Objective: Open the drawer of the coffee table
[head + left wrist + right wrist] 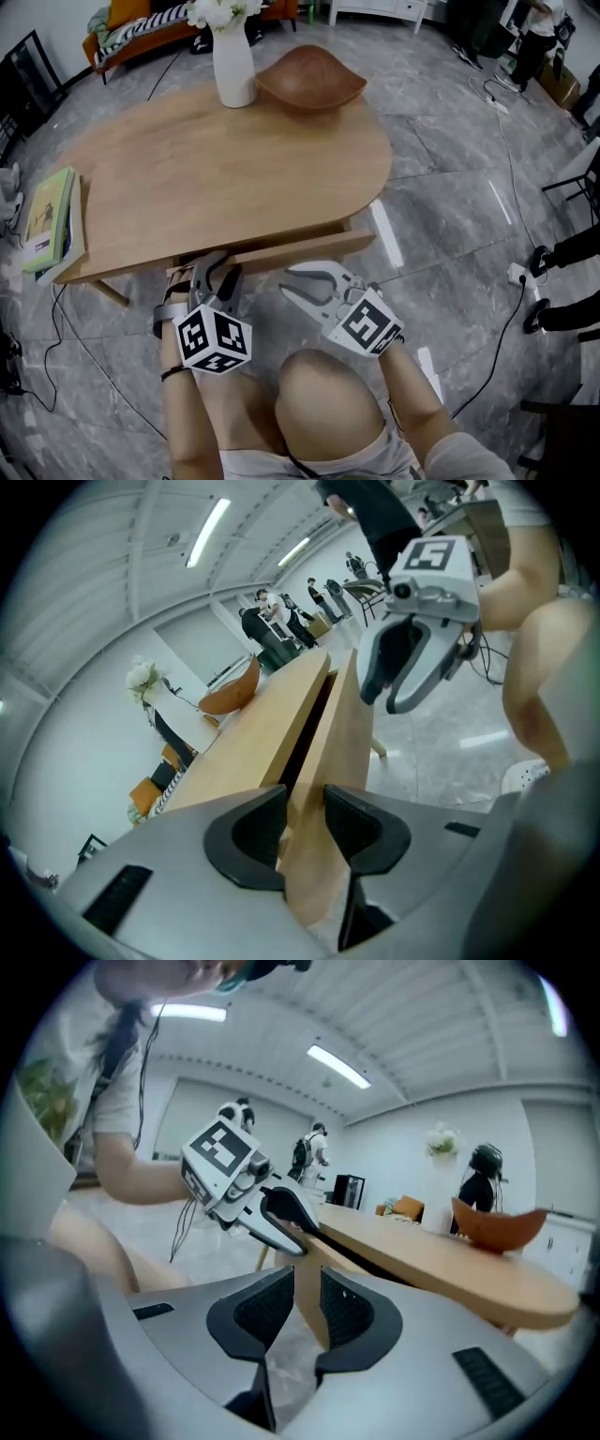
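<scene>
The wooden coffee table (216,169) has its drawer front (300,251) pulled a little way out from under the top, with a dark gap behind it. My left gripper (217,267) sits at the drawer front's left end. In the left gripper view its jaws (302,822) straddle the panel's edge (342,733), with both pads against the wood. My right gripper (292,286) hangs just in front of the drawer, jaws spread, gripping nothing. In the right gripper view (307,1307) the drawer's end shows beyond the gap.
On the table's far end stand a white vase (233,66) with flowers and a wooden bowl (311,80). Books (52,220) lie on its left end. Cables run over the grey floor. People's feet (539,262) are at the right. My knee (328,394) is below the grippers.
</scene>
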`<state>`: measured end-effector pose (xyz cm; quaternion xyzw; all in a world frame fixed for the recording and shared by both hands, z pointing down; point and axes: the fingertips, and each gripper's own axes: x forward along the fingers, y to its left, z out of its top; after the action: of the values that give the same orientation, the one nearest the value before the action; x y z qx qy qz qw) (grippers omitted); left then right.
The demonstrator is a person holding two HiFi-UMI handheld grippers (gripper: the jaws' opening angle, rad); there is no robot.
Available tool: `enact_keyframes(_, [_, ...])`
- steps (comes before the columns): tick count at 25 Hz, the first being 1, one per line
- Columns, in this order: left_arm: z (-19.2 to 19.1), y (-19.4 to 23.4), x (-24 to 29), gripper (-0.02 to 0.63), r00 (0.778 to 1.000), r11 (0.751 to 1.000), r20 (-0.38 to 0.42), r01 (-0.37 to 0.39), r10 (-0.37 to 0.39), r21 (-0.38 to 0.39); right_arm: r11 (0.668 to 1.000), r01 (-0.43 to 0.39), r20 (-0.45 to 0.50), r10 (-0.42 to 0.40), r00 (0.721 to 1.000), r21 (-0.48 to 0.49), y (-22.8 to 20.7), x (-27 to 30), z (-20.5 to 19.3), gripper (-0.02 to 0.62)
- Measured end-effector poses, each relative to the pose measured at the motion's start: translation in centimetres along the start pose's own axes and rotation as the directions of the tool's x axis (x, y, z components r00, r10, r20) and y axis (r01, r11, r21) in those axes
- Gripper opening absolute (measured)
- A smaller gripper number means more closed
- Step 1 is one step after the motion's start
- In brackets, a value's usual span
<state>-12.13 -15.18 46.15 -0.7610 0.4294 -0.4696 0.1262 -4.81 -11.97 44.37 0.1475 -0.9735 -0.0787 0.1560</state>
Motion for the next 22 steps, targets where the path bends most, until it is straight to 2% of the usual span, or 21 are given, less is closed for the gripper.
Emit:
enact_keyframes(3, [0.0,-0.1,0.0,0.132,1.0,1.0,0.004,-0.005,0.005,0.005,0.982,0.029,-0.106,-0.05,0.993,-0.186,-1.0,0.0,0.8,0.089])
enact_keyframes(7, [0.0,-0.1,0.0,0.132,1.0,1.0,-0.005,0.014,-0.014,0.004,0.93,-0.016,-0.274,-0.092,0.957,-0.367,-2.6,1.1,-0.1,0.088])
enact_keyframes(11, [0.0,-0.2,0.1,0.132,1.0,1.0,0.014,0.024,-0.024,0.003,0.882,-0.08,-0.381,-0.117,0.917,-0.464,-3.4,2.3,-0.8,0.089])
enact_keyframes(14, [0.1,-0.1,0.1,0.132,0.999,1.0,0.04,0.018,-0.017,-0.01,0.866,-0.109,-0.418,-0.123,0.9,-0.488,-3.5,2.7,-1.0,0.089])
enact_keyframes(17, [0.2,0.0,0.1,0.132,0.999,1.0,0.052,0.012,-0.011,-0.018,0.878,-0.119,-0.439,-0.11,0.892,-0.464,-3.7,2.8,-1.1,0.089])
enact_keyframes(19, [0.2,0.1,0.2,0.132,0.999,1.0,0.051,0.011,-0.01,-0.017,0.889,-0.153,-0.472,-0.078,0.878,-0.432,-3.9,3.0,-1.3,0.089])
enact_keyframes(22, [0.2,0.1,0.3,0.132,0.999,1.0,0.048,0.019,-0.018,-0.02,0.895,-0.239,-0.539,-0.002,0.842,-0.378,-3.9,3.4,-1.7,0.089])
